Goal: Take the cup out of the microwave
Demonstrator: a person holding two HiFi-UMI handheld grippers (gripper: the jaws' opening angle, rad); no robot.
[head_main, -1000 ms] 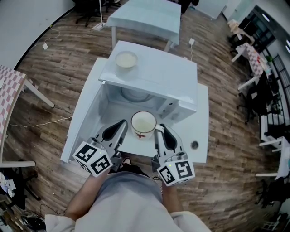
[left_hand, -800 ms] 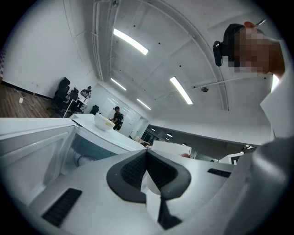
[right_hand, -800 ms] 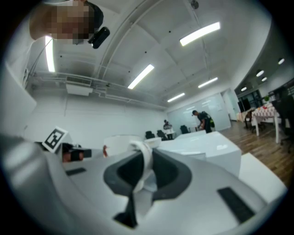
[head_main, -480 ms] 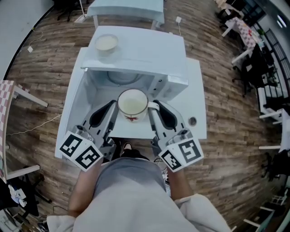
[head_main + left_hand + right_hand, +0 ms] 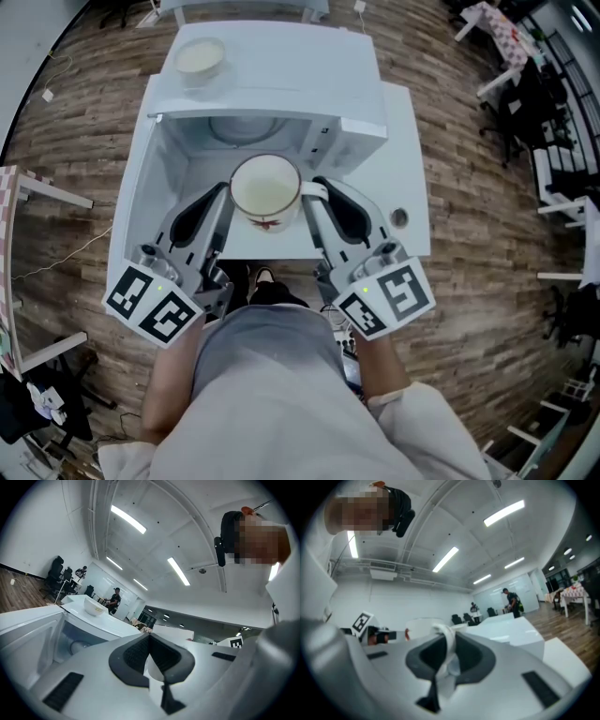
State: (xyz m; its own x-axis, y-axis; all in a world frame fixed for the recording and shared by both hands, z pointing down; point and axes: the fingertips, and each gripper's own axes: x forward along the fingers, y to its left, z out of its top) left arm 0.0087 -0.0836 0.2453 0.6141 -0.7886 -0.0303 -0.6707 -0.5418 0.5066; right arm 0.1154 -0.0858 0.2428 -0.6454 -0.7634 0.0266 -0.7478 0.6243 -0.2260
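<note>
right tool [image 5: 316, 188] clamped on cup [image 5: 265, 184] handle | left tool [image 5: 223, 190] jaws together, beside cup | microwave [image 5: 281, 75] beyond both tools

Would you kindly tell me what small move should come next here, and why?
Probably draw both grippers straight back, level: the right gripper pinches the handle of the cup, the left gripper its rim, and the cup hangs just before the microwave's open mouth.
</note>
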